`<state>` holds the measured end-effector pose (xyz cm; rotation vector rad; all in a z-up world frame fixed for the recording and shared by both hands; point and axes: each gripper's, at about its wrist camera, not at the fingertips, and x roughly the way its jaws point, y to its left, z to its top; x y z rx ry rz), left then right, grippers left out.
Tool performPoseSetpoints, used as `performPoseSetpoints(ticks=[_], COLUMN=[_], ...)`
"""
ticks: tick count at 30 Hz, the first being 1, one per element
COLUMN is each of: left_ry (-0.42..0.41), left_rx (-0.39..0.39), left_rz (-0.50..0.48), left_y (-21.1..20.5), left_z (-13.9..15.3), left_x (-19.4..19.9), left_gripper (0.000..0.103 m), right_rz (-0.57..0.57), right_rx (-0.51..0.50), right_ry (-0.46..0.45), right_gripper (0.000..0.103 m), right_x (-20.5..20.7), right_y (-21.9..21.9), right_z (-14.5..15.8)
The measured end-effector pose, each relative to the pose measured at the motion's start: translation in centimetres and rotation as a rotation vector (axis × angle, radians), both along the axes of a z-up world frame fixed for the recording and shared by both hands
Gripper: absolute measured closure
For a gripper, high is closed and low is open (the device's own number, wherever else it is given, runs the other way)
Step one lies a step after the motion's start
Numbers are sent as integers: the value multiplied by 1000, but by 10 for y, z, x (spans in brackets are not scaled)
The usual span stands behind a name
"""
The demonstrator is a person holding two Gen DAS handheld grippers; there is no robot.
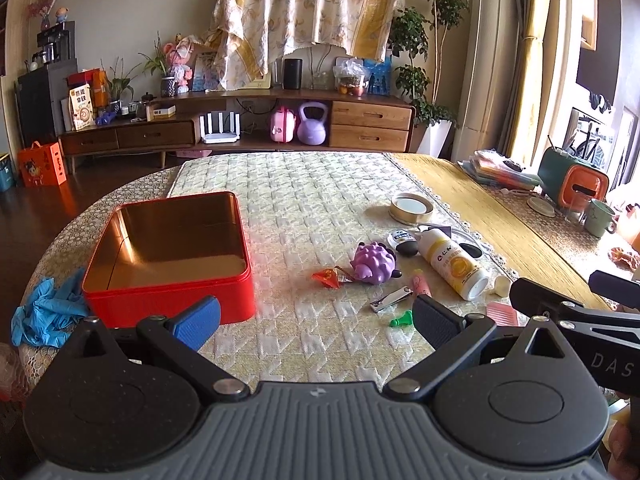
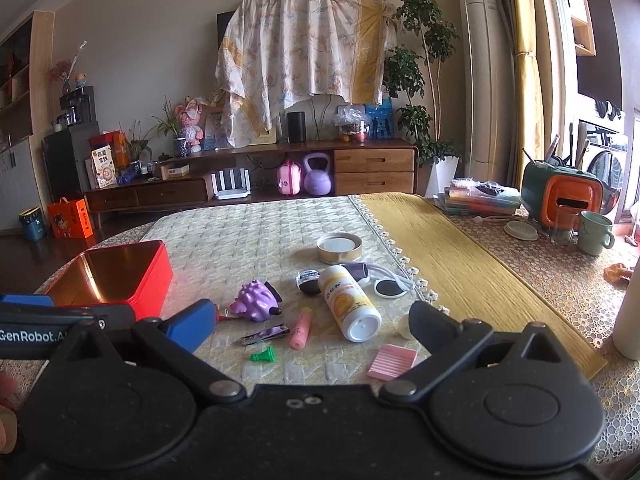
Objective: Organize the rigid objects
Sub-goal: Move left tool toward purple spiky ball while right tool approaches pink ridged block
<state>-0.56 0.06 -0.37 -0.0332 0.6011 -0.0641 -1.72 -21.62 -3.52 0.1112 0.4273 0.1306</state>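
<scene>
At the left of the frame the red tin (image 1: pixel 168 256) sits open on the counter (image 1: pixel 304 200), just past my left claw (image 1: pixel 316 320), whose fingers are spread wide around nothing. Right of centre lie the purple toy (image 2: pixel 256 300), nail clipper (image 2: pixel 266 334), pink tube (image 2: pixel 303 327) and white bottle (image 2: pixel 350 304), with my right claw (image 2: pixel 316 322) gaping empty before them.

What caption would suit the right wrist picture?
Open right gripper hovers over scattered trinkets, an empty red tin waiting at left.
</scene>
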Motion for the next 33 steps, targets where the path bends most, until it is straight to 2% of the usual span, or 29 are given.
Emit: performPoseSetpoints(ticks=[8, 19, 23, 27, 33], left_ry=[19, 89, 117, 101, 73], left_rx=[-1, 12, 30, 57, 66], left_rz=[-7, -21, -28, -3, -25], left_y=[-5, -15, -21, -25, -38], left_z=[-4, -19, -29, -35, -40], left_x=[7, 26, 41, 61, 96], left_gripper=[0, 0, 0, 0, 0], right_rz=[-1, 1, -18, -24, 6], right_rx=[14, 36, 10, -46, -105], right_ry=[13, 62, 88, 142, 209], right_gripper=[0, 0, 0, 0, 4], right_x=[-1, 15, 26, 44, 65], right_y=[1, -17, -28, -37, -44], right_z=[-4, -19, -27, -42, -64])
